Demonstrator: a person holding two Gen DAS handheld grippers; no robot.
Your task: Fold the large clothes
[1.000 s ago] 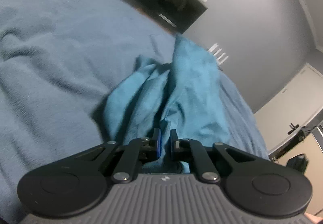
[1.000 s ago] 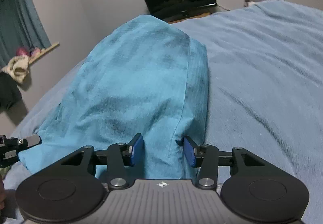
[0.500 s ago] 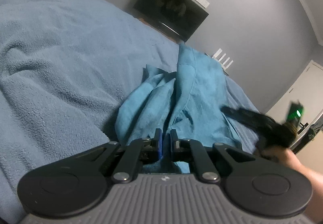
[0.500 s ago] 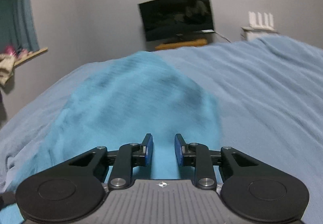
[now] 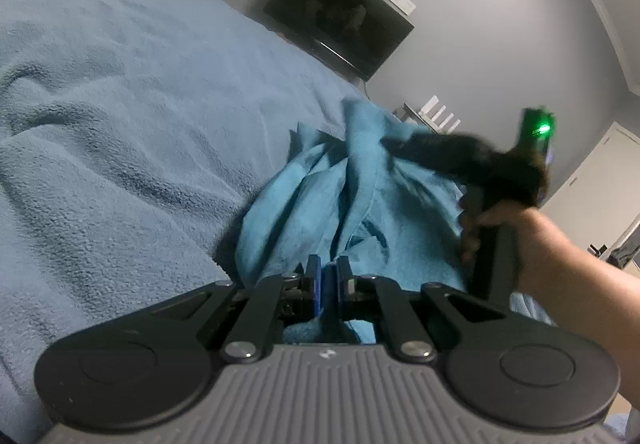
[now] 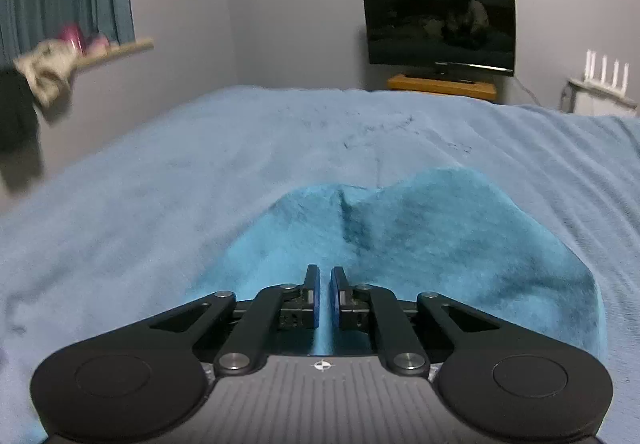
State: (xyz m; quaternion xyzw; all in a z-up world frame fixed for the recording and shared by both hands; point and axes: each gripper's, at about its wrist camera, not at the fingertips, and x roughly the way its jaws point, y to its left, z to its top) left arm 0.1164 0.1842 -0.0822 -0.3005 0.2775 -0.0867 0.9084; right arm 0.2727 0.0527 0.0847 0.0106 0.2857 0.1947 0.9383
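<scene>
Left gripper (image 5: 329, 276) clamped on near edge of teal garment (image 5: 352, 204), bunched in folds on light blue blanket (image 5: 120, 116). Right gripper (image 6: 324, 298) nearly closed, pinching a strip of same garment (image 6: 440, 244); seen blurred at right in left view (image 5: 472, 164). Dark TV (image 6: 440, 24) on far wall.
</scene>
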